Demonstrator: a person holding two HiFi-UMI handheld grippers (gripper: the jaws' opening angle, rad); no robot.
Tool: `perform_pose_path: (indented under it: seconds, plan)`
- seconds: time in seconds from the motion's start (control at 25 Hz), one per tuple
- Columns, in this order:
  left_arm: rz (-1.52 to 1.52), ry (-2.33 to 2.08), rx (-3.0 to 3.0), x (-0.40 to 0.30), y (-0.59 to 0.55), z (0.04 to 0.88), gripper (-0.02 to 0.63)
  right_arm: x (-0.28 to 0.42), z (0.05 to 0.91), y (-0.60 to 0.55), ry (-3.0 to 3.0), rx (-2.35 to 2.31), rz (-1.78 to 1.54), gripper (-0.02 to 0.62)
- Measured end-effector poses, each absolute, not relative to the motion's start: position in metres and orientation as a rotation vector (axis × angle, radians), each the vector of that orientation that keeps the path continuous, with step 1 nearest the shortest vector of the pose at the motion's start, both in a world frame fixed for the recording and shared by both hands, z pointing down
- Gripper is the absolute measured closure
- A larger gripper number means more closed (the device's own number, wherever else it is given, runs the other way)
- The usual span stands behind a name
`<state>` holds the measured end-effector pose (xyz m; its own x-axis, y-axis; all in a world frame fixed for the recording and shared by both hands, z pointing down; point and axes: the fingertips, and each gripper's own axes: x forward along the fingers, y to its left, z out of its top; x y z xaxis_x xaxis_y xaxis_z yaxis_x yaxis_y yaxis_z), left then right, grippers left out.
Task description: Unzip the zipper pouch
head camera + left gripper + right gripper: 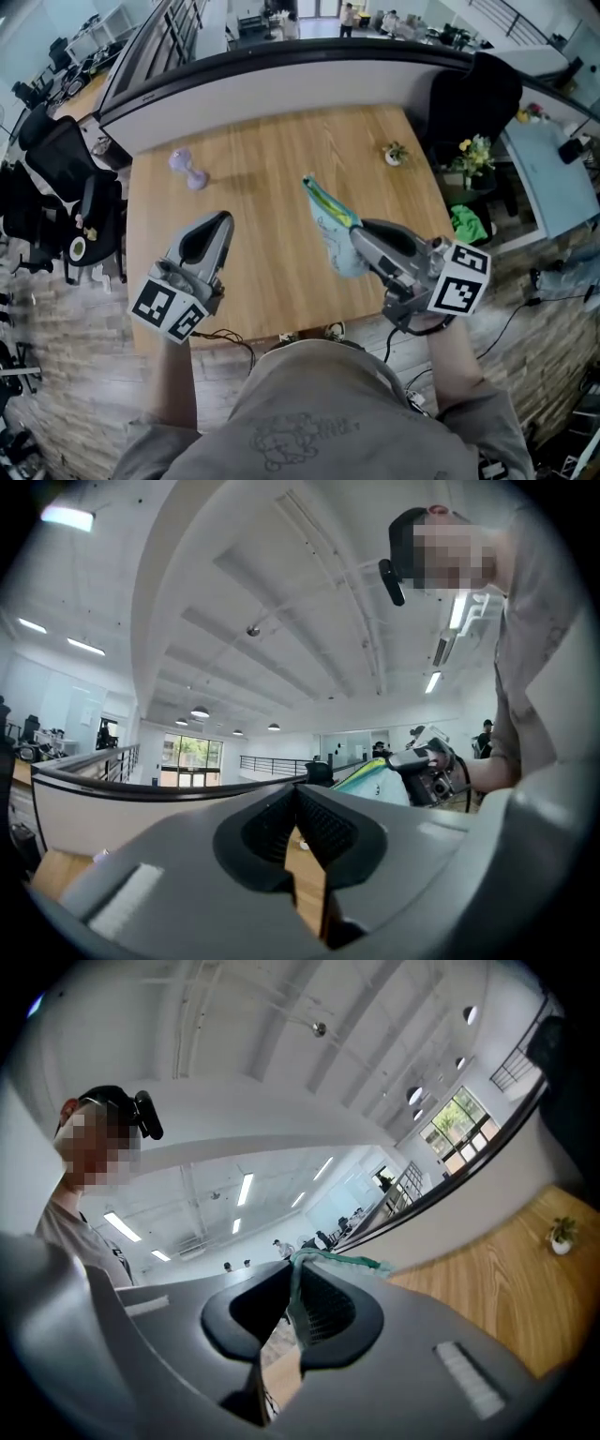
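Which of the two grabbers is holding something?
The right gripper: its jaws pinch the edge of the blue-green zipper pouch. The left gripper is shut with nothing between its jaws.

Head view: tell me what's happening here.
A person holds a gripper in each hand over a wooden table. The right gripper is clamped on an edge of the zipper pouch, holding it up. The left gripper is shut and empty, apart from the pouch. Whether the zipper is open cannot be seen.
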<state>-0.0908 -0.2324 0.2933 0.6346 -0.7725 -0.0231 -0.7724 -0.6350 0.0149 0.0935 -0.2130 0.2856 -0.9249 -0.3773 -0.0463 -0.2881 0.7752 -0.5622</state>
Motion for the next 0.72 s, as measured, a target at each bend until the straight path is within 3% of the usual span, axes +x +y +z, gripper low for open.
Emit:
perform_pose_path:
  seconds: [0.72]
  plan:
    - [-0.004,-1.808,2.795,-0.084,-0.235,0.236,0.604,0.105,0.216,-0.231,2.786,-1.179,-0.024,0.548]
